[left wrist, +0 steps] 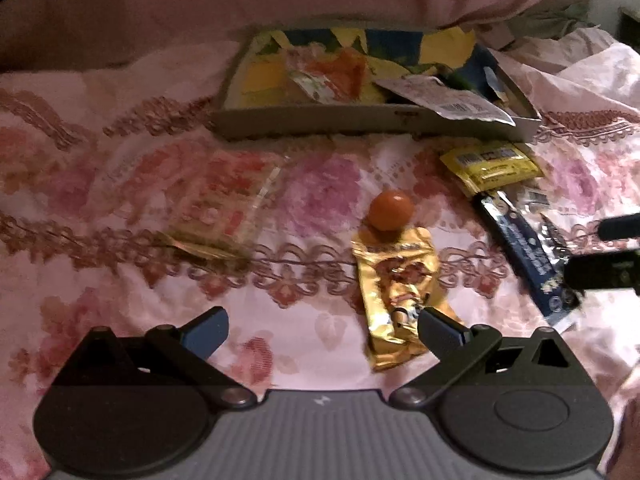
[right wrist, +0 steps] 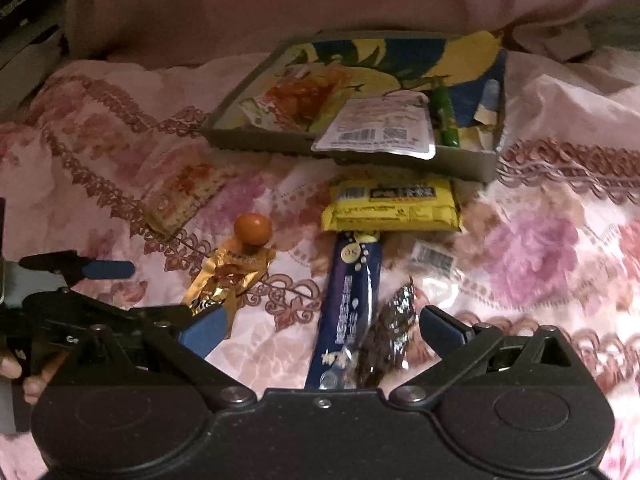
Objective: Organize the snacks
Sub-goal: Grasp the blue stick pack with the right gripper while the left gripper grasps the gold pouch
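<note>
Your right gripper [right wrist: 320,330] wide over blue packet [right wrist: 352,304] — light, crinkly, slippery; pinch mid-length. Left gripper [left wrist: 322,326] wide, empty, beside gold pouch [left wrist: 396,292].

No legible text anywhere. White packet [right wrist: 374,130] in tray: barcode, QR square, print too blurred. Yellow packet [right wrist: 392,208]: black label band, unreadable. Blue stick packet [right wrist: 352,304]: white characters, blurred. Clear wrapper [right wrist: 434,260]: barcode only.
</note>
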Demonstrator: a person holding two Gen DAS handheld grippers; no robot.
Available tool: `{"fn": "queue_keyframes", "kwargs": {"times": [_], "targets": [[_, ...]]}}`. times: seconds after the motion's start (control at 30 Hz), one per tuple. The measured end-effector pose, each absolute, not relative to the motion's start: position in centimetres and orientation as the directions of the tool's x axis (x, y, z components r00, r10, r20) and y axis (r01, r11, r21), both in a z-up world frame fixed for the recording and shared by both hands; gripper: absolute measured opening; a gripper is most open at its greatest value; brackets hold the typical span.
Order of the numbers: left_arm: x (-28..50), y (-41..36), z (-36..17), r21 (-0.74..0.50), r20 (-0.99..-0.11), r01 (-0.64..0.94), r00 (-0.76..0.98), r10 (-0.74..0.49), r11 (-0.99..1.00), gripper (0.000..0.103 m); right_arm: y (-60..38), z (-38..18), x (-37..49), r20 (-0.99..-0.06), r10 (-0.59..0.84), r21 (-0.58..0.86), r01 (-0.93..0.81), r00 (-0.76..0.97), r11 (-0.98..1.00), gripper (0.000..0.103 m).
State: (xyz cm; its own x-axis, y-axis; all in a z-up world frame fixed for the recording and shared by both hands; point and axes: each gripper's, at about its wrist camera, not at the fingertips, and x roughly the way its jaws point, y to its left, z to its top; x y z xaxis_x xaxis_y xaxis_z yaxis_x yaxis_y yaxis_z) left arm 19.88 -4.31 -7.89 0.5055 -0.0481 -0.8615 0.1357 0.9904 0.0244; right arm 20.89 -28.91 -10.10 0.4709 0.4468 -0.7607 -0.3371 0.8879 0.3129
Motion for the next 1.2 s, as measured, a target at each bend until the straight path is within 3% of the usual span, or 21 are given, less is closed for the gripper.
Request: {"fn": "queue_keyframes", "kwargs": {"times": [0.13,0.3,0.57,0.83,1.2], "targets": [[20.6,-3.7,-8.7,-0.089,-0.885,0.123,0.445,-0.134,0.988,0.103,-28.2,-10.6,21.7,-0.754,0.478,0.305,-0.404,0.45,0.862,0.098],[21.4,-2.8,-9.1,-0.151,-0.884,0.082,0.435,-0.171,0.985,0.103,-26.5,-11.9,22.3,-0.779,0.455,0.205,-0.511,0.432,0.835,0.081],[22.0,-2.5,-9.0,-0.266,-0.847,0.104,0.449,-0.284,0.958,0.102,-26.2,-13.1,23.5,-0.783,0.427,0.17,-0.504,0.452,0.847,0.077],[22.2,-3.7,-9.7,-0.24,-0.863,0.163,0.415,-0.287,0.957,0.099,-25.6,-13.9,23.8,-0.834,0.363,0.106,-0.525,0.415,0.844,0.053],[23.5,-6.0,-10.6,-0.121,-0.877,0.223,0.432,-0.209,0.967,0.093,-25.4,-14.1,24.0,-0.842,0.33,0.112,-0.462,0.426,0.88,0.051]]}}
